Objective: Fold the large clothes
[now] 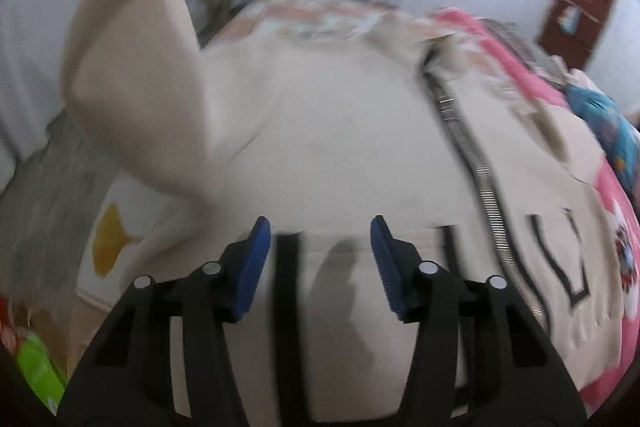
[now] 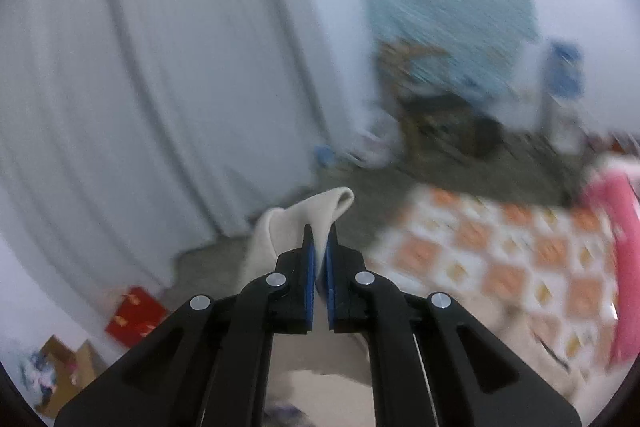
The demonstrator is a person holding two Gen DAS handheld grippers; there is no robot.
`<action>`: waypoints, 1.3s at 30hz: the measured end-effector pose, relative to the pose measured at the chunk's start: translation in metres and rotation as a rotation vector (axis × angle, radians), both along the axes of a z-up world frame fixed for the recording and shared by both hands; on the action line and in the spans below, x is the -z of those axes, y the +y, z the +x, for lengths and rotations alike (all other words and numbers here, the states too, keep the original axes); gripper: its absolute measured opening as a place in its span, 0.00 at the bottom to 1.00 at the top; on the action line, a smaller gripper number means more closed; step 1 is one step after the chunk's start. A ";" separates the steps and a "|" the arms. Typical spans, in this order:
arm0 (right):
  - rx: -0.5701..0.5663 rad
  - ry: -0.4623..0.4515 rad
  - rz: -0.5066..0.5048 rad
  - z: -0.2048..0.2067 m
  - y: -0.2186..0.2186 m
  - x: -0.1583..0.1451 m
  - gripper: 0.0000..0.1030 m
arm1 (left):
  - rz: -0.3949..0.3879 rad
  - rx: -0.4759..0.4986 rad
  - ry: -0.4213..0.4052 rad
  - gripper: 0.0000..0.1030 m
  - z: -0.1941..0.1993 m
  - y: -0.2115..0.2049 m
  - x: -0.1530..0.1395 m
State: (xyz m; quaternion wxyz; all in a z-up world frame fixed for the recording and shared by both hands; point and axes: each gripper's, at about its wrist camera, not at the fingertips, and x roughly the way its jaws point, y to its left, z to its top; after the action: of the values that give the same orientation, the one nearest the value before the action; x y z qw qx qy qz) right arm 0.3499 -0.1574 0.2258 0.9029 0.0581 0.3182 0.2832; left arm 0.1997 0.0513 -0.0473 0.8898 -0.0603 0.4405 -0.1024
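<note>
A bed (image 2: pixel 520 259) with an orange-checked sheet fills a blurred bedroom, grey curtain (image 2: pixel 140 87) behind and a pink blanket (image 1: pixel 520 67) along one edge. A cream zip jacket (image 1: pixel 320 147) lies spread across the bed, its metal zipper (image 1: pixel 484 187) running down the front. The left gripper (image 1: pixel 320 231) hangs above the jacket's hem, released, blue pads apart and empty. The right gripper (image 2: pixel 319 243) is clenched on a fold of the jacket's sleeve (image 2: pixel 320 207), which is lifted off the bed and arches up at the left of the left wrist view.
</note>
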 end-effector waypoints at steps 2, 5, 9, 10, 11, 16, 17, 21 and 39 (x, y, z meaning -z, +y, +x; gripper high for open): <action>0.101 0.143 -0.032 0.014 -0.054 0.061 0.05 | -0.016 -0.014 -0.010 0.43 0.001 0.005 0.001; 0.229 0.347 -0.086 0.021 -0.121 0.147 0.05 | -0.008 -0.020 -0.010 0.43 0.005 0.007 0.003; 0.306 0.495 -0.040 0.013 -0.173 0.203 0.05 | 0.021 -0.019 -0.007 0.43 0.008 0.000 0.004; 0.305 0.509 -0.013 0.010 -0.181 0.207 0.05 | 0.027 -0.017 -0.004 0.43 0.009 -0.001 0.004; 0.306 0.514 0.003 0.010 -0.185 0.207 0.05 | 0.027 -0.017 -0.003 0.43 0.009 -0.002 0.004; 0.339 0.566 -0.057 0.010 -0.194 0.231 0.11 | 0.016 -0.032 -0.013 0.43 0.005 0.004 0.002; 0.345 0.574 -0.079 0.009 -0.195 0.235 0.12 | 0.016 -0.041 -0.014 0.43 0.005 0.004 0.002; 0.326 0.551 -0.062 -0.004 -0.199 0.238 0.40 | 0.024 -0.076 -0.012 0.43 -0.004 0.011 0.002; 0.341 0.435 -0.272 -0.032 -0.190 0.240 0.05 | 0.022 -0.156 -0.003 0.26 -0.008 0.037 -0.001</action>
State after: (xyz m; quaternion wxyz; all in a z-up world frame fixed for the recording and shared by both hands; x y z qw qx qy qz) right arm 0.3181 -0.3471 -0.0141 0.8475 0.0486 0.5247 0.0636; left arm 0.1918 0.0885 -0.0466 0.8964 -0.0844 0.4343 -0.0282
